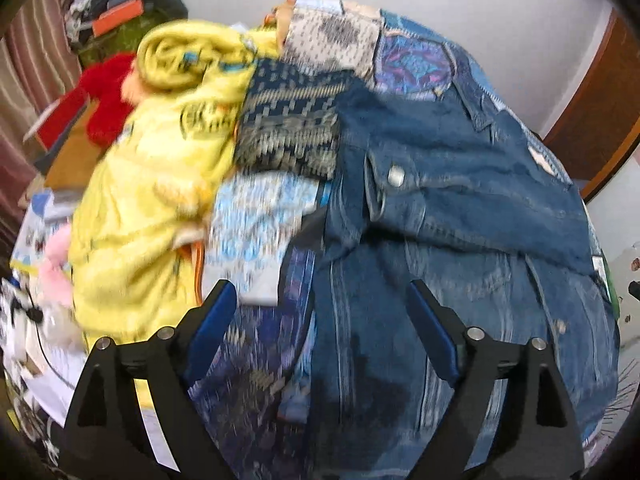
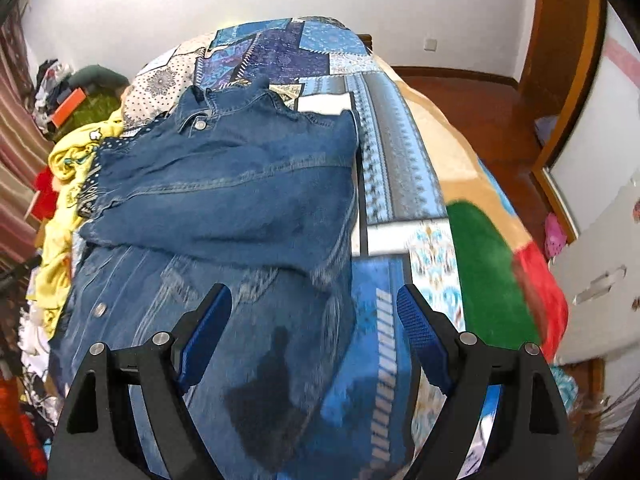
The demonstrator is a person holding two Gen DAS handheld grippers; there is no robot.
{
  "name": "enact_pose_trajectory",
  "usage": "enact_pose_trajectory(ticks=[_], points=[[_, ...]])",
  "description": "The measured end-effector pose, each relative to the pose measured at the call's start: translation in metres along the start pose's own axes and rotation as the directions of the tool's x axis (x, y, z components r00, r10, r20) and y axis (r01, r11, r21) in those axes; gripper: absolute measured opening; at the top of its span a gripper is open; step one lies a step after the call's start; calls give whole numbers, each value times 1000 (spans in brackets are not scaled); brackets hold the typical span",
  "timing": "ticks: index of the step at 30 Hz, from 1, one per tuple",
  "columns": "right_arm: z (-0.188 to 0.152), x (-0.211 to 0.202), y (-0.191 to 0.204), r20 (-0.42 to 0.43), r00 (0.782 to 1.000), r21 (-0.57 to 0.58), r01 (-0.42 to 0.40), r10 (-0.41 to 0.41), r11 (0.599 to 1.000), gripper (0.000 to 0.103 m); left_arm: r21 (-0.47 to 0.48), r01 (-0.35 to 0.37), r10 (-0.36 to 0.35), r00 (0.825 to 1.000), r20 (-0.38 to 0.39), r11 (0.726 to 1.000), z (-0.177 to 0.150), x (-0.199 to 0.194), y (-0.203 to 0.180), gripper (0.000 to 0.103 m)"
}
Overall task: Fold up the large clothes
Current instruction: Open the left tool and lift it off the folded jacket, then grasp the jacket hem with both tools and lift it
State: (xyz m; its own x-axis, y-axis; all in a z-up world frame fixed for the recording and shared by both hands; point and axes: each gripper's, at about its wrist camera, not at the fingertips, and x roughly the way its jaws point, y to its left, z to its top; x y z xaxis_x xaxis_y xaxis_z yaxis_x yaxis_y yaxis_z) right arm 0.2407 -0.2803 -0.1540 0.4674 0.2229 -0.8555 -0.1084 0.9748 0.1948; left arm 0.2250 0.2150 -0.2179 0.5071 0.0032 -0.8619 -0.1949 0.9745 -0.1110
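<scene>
L gripper (image 1: 320, 312) & R gripper (image 2: 314, 312) both agape, empty, above denim jacket (image 2: 224, 200). Risk: pinching bedspread (image 2: 388, 152) w/ the hem; fold drags.

Left tool (image 1: 320, 300), black frame with blue ribbed pads: jaws spread wide, nothing between them, both fingers angled up and forward from the lower frame edge. Right tool (image 2: 314, 302), same black build, blue textured pads (image 2: 418, 334): jaws likewise spread wide, nothing gripped. Both seen only from own wrist cameras; hands and arms out of view.
</scene>
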Motion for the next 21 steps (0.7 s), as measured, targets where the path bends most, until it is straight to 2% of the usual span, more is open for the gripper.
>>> enact_pose_trajectory(ticks=[7,10,14,16,18,20,21], points=[[-41,0,-4,-56,997,71,-56,60,996,82,-110,35,-49,990,-129,993,-57,17,15,86],[-55,-1,-3,-70,993,94,-85,92,992,82,-189,97,-128,979,-161,977,-79,23,21,86],[-64,-1,0,-88,984,113,-145,156,983,82,-276,162,-211,965,-159,948,-99,22,26,86],[-67,-1,2,-83,979,115,-178,188,977,82,-300,180,-230,963,-141,937,-105,18,25,85],[-69,1,4,-82,976,118,-193,204,974,82,-304,190,-238,963,-127,933,-111,15,21,80],[-69,3,7,-83,973,114,-205,215,972,83,-298,195,-241,962,-127,934,-116,13,15,62],[-70,3,9,-82,971,111,-215,224,970,83,-299,205,-251,960,-126,932,-117,11,13,59]])
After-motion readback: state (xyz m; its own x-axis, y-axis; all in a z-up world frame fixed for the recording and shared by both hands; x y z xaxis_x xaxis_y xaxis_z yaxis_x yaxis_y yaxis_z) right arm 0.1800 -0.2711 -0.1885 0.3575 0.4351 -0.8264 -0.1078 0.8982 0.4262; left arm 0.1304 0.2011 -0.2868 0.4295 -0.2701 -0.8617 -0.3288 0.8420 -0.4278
